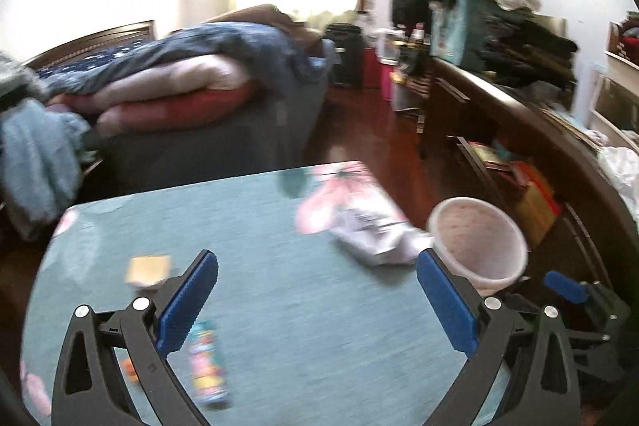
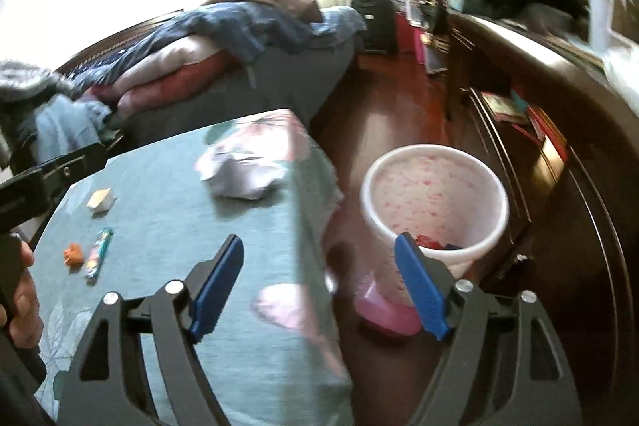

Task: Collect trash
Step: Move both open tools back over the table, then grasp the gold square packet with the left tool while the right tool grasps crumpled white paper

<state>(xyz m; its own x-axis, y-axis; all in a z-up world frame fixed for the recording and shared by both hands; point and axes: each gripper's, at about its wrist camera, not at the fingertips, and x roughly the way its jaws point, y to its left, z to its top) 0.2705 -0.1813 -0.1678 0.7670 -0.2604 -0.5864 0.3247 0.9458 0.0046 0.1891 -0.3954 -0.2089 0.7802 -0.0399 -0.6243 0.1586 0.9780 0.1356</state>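
- The left gripper hangs over the teal tablecloth with its blue pads spread wide and nothing between them.
- Just under its left pad lies a colourful candy wrapper; an orange scrap sits further left, behind the black frame.
- Ahead and to the left rests a small tan piece of paper; ahead and to the right, a crumpled white paper wad.
- The right gripper is also spread and empty, straddling the table's right edge.
- Behind its right pad, on the wooden floor, stands the pink-speckled white trash bin, with red and dark scraps at the bottom.
- A hand grips the left tool's handle at the far left.
- Beyond the table is a bed piled with bedding.
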